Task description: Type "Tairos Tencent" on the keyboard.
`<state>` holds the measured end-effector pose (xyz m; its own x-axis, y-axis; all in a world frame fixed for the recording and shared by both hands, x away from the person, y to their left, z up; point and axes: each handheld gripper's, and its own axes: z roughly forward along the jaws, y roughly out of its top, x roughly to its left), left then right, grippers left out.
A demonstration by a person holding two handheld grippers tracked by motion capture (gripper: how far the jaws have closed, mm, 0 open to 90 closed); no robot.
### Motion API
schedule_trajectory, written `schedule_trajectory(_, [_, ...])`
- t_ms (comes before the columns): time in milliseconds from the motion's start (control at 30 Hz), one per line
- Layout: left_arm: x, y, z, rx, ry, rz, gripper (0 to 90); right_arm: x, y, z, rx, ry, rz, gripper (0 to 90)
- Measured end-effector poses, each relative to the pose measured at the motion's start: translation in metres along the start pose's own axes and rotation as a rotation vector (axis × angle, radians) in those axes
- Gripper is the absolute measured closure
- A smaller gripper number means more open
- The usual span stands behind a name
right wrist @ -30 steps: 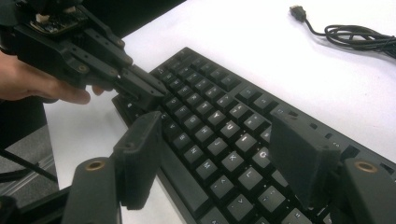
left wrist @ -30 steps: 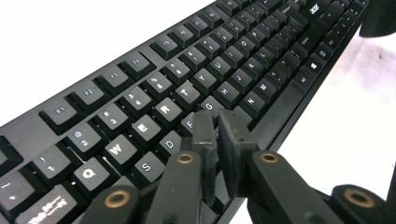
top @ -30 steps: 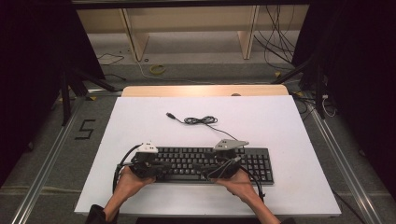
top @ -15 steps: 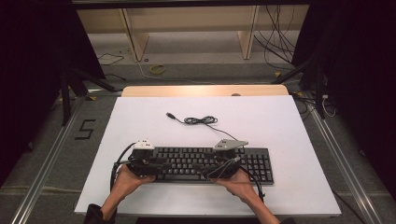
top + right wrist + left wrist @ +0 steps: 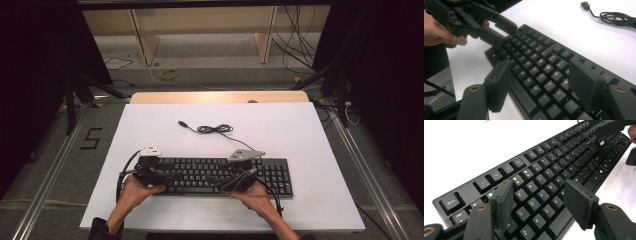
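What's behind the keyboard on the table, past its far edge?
Behind the keyboard its black cable lies loosely coiled on the white table, its plug resting free. Where the cable joins the keyboard is hidden behind the right gripper.

white table top [image 5: 150, 125], wood shelf legs [image 5: 142, 42] & yellow ring [image 5: 169, 74] on floor behind.

Bright overhead light washes the white worktop [image 5: 280, 130] toward glare; the frame's sides fall dark, and near fingers [image 5: 504, 202] look soft.
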<state>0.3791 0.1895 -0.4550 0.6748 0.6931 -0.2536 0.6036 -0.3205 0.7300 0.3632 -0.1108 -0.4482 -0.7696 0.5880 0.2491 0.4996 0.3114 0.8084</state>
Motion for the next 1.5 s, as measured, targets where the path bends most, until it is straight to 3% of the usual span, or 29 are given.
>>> schedule_trajectory(467, [0.006, 0.005, -0.003, -0.015, 0.015, -0.021, 36.8, 0.002, 0.000, 0.002, 0.006, 0.007, -0.005, 35.6])
schedule_trajectory(1033, [0.018, 0.011, 0.002, 0.015, 0.013, -0.051, 36.3, 0.006, -0.001, 0.005, 0.008, 0.018, -0.013, 35.5])
schedule_trajectory(1200, [0.020, 0.012, 0.004, 0.028, 0.011, -0.062, 41.8, 0.007, -0.001, 0.006, 0.012, 0.020, -0.015, 35.5])
schedule_trajectory(1500, [0.020, 0.017, 0.009, 0.073, -0.001, -0.040, 60.7, 0.008, -0.001, 0.006, 0.010, 0.024, -0.017, 35.5])
